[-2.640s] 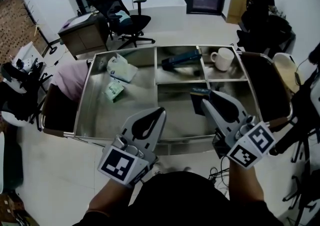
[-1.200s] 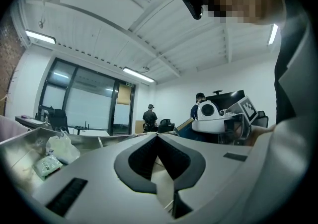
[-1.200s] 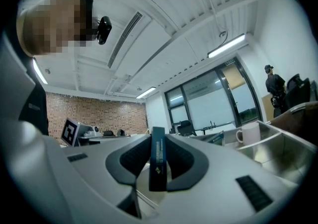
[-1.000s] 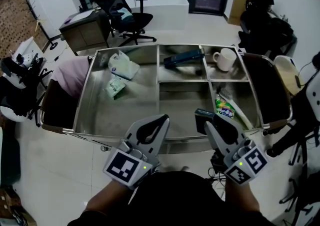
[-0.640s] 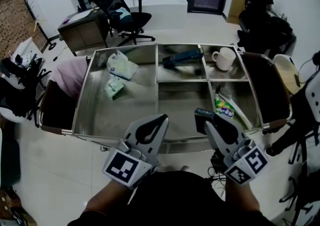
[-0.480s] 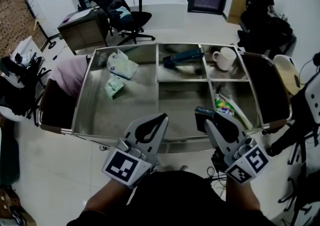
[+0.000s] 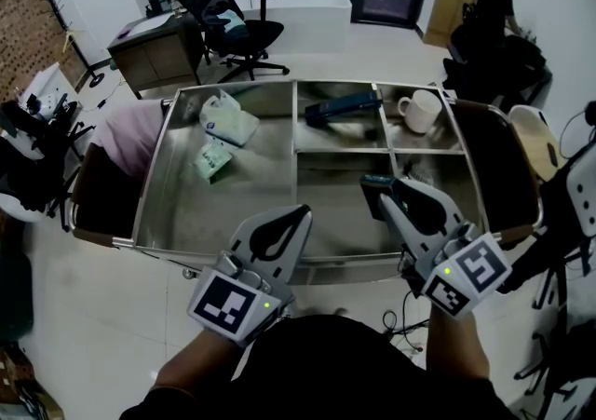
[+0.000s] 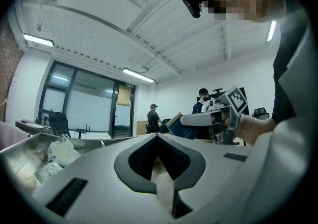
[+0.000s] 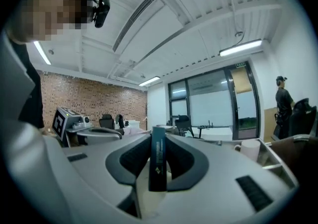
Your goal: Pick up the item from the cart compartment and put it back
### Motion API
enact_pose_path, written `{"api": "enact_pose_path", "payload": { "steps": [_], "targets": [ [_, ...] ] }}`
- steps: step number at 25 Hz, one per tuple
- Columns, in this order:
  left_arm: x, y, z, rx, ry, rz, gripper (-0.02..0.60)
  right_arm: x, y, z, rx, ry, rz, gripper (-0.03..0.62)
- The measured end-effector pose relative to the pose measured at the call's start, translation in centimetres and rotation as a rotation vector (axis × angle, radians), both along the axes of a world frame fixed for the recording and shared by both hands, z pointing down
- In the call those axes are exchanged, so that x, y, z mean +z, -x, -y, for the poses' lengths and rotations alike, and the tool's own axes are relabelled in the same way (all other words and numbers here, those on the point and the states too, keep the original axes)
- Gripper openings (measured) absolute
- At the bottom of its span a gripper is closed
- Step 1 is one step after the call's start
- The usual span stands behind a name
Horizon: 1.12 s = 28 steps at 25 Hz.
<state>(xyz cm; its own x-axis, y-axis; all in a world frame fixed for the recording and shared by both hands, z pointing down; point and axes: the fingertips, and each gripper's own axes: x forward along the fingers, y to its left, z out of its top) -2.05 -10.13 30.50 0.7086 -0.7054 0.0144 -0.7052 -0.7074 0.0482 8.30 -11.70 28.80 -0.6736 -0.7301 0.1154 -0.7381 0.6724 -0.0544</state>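
My right claw [image 7: 386, 193] is partway closed, its pads pinching the slim dark box [image 9: 158, 161] by its flat faces, narrow edge toward me. It stands upright like that, I judge, so it can drop cleanly into the compartment of the cart [image 7: 186, 213] just beneath the tips. My left claw [image 7: 300, 213], alongside, is closed on nothing. The box's edge carries pale print and a diamond mark, too small to read. Farther ahead sit a long dark box [image 7: 341, 108] and a mug [image 7: 418, 111], with no writing I can make out.
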Motion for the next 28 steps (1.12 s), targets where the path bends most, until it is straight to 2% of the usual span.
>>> {"api": "enact_pose_path", "payload": {
  "steps": [8, 15, 24, 28],
  "targets": [
    [-0.1, 0.1, 1.1, 0.000, -0.010, -0.005, 0.000, 0.3, 2.1, 3.3, -0.044, 0.011, -0.125, 0.109],
    [0.4, 0.5, 1.7, 0.011, 0.002, -0.001, 0.000, 3.2, 4.0, 7.0, -0.063, 0.018, -0.357, 0.109],
    [0.5, 1.2, 3.3, 0.002, 0.000, 0.001, 0.000, 9.4, 5.7, 10.2, -0.132, 0.145, -0.528, 0.109],
    [0.6, 1.3, 4.0, 0.003, 0.001, 0.001, 0.000, 12.1, 6.1, 10.9, -0.142, 0.193, -0.563, 0.109]
  ]
}}
